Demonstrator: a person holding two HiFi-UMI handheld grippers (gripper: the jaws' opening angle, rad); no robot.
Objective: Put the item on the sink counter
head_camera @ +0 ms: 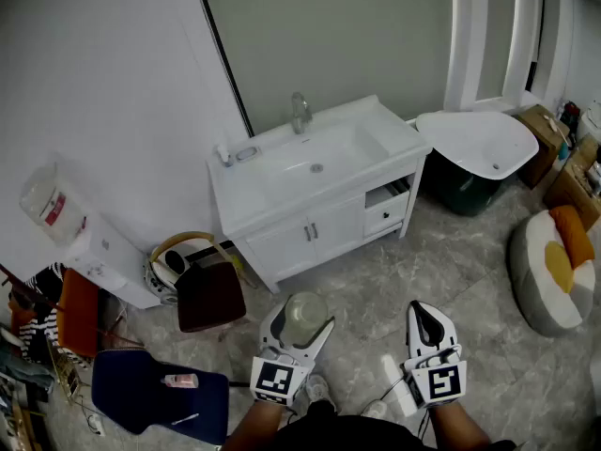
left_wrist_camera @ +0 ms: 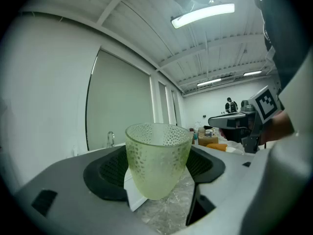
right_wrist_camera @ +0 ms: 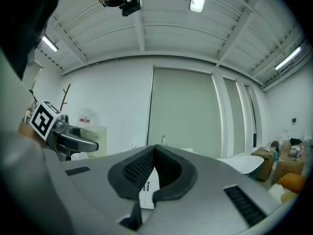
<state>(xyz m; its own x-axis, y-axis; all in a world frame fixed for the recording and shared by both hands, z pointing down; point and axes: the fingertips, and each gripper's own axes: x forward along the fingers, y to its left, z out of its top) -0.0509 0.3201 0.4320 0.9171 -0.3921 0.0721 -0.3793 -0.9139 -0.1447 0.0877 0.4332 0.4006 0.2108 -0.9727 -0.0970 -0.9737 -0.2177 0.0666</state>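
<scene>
A pale green dimpled glass cup point(left_wrist_camera: 157, 153) stands upright between the black pads of my left gripper point(left_wrist_camera: 155, 173), which is shut on its sides. In the head view the cup point(head_camera: 305, 314) and the left gripper point(head_camera: 299, 325) hang above the marble floor, in front of the white sink counter point(head_camera: 380, 125) and well short of it. My right gripper point(head_camera: 428, 321) is beside them on the right, apart from the cup. Its jaws meet at the tips with nothing between them in the right gripper view point(right_wrist_camera: 154, 153).
The counter carries a chrome faucet point(head_camera: 300, 113), a basin point(head_camera: 315, 163) and a small dish point(head_camera: 246, 154). A white tub point(head_camera: 479, 144) stands to its right and a dark red stool point(head_camera: 210, 296) to its left. A blue chair point(head_camera: 160, 395) and a beanbag point(head_camera: 554, 266) flank me.
</scene>
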